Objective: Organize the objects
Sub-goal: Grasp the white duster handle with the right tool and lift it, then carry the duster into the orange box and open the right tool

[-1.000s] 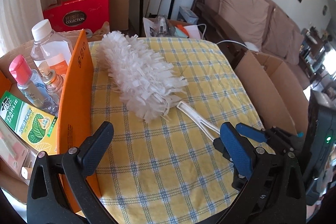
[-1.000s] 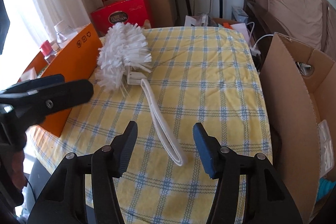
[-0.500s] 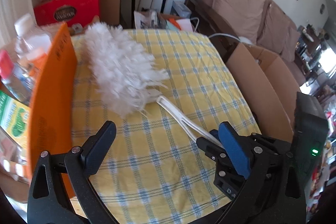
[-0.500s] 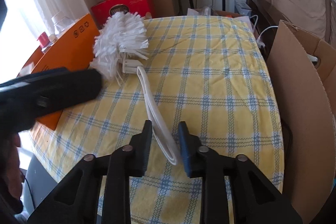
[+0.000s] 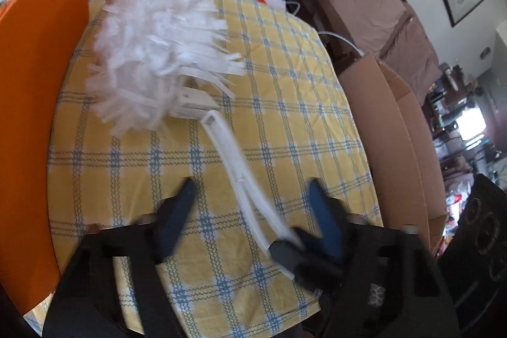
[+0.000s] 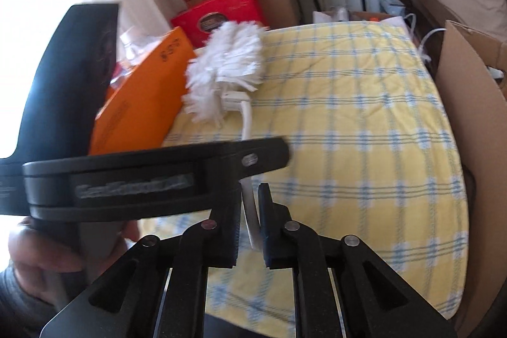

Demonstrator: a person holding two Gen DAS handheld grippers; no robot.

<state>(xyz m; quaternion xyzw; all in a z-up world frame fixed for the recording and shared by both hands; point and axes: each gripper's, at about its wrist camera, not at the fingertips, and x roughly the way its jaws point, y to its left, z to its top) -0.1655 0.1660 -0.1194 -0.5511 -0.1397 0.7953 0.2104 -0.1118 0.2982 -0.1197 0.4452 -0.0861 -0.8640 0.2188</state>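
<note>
White duster [image 5: 158, 46]: lay on the yellow checked cloth [image 5: 285, 103], fluffy head far, beside the orange box [image 5: 35, 91] at left. Right gripper [image 6: 248, 224]: clamped on the handle's near end. Left gripper [image 5: 250, 211]: jaws just closing, straddling the handle, pads apart from it.

- White feather-style duster [image 5: 158, 46], fluffy head toward the upper left of the frame, beside an orange box [image 5: 35, 103].
- Its thin white handle [image 5: 244, 179] runs diagonally to the lower right across yellow checked cloth [image 5: 285, 122].
</note>
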